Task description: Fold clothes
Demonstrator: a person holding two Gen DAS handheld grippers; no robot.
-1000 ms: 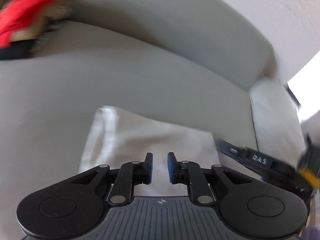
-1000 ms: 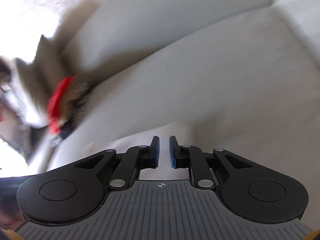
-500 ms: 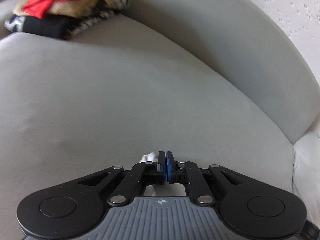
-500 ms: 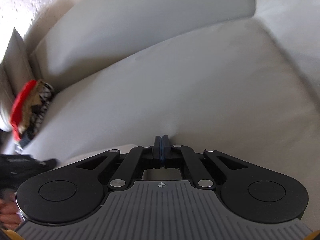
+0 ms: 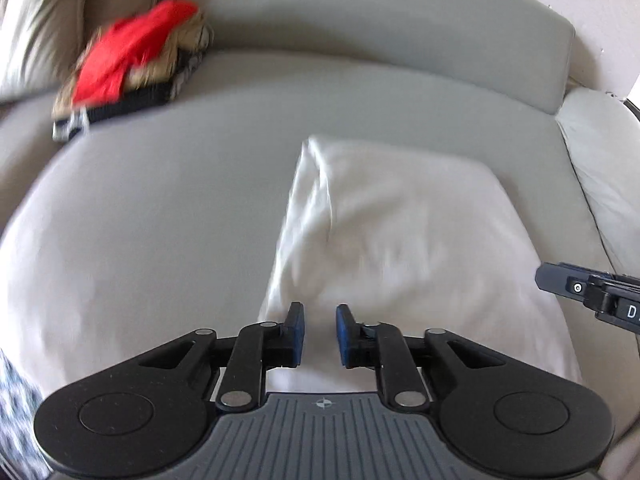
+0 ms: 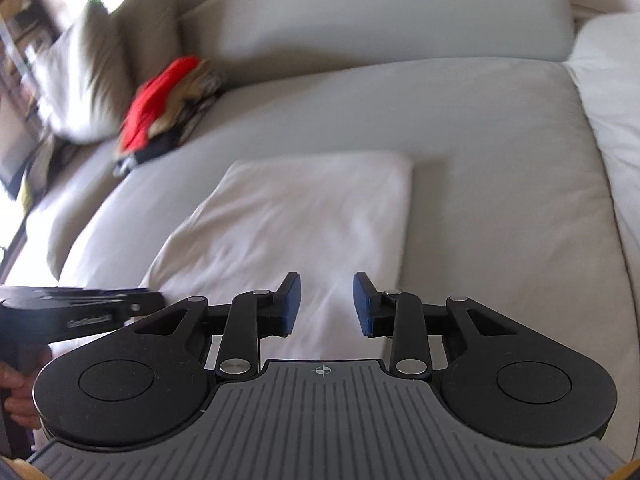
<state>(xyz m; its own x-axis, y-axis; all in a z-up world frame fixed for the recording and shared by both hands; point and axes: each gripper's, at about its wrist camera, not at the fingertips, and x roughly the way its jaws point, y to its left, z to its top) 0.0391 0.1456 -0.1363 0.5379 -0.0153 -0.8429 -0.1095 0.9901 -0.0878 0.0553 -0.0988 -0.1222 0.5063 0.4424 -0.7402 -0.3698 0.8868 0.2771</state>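
Note:
A white garment (image 5: 400, 240) lies folded in a rough rectangle on the grey sofa seat (image 5: 160, 200). In the right wrist view the same white garment (image 6: 304, 216) is flat, with its fold along the right side. My left gripper (image 5: 319, 332) hovers over its near left corner. Its jaws are opening, with a narrow gap and nothing pinched between them. My right gripper (image 6: 325, 304) hangs over the near edge, jaws opening wider, with only cloth below them. Each gripper also shows at the edge of the other's view.
A stack of folded clothes with a red piece on top (image 5: 132, 64) sits at the back left of the seat, beside a pale pillow (image 6: 84, 80). The sofa backrest (image 5: 380, 28) runs behind. A hand (image 6: 16, 384) holds the left gripper's handle.
Half a second ago both grippers were shut, low and close to the seat. Both have since pulled back and opened, and the white garment lies folded in full view.

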